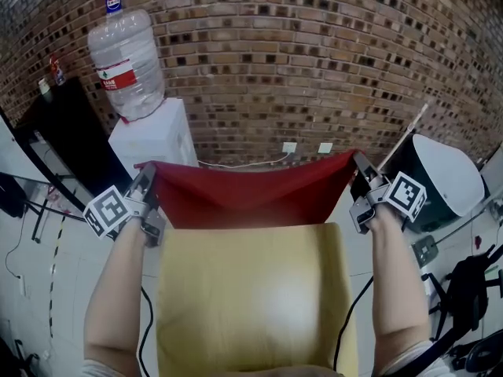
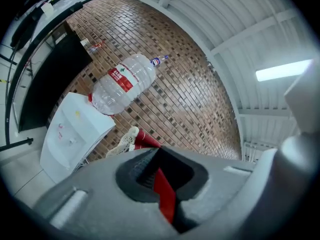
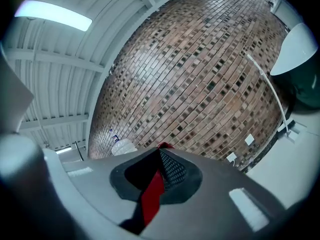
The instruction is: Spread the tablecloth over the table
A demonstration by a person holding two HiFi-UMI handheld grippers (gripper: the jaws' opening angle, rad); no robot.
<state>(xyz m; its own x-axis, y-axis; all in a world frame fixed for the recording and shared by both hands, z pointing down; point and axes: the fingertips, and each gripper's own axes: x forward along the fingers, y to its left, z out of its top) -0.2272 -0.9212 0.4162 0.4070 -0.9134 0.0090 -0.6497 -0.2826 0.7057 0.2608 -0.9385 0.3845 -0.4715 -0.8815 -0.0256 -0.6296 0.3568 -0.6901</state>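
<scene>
A red tablecloth (image 1: 247,195) hangs stretched between my two grippers, sagging in the middle over the far edge of a pale yellow table (image 1: 251,305). My left gripper (image 1: 148,177) is shut on the cloth's left corner, beyond the table's far left corner. My right gripper (image 1: 358,167) is shut on the right corner, beyond the far right corner. In the left gripper view a strip of red tablecloth (image 2: 164,194) is pinched between the jaws, and a bit of it shows past the tip. The right gripper view shows the red tablecloth (image 3: 151,195) clamped the same way.
A white water dispenser (image 1: 153,136) with a big clear bottle (image 1: 126,53) stands at the brick wall, back left. A black cabinet (image 1: 67,132) is further left. A white and dark bin (image 1: 440,179) and a leaning stick (image 1: 402,144) stand at the right. Cables lie on the floor.
</scene>
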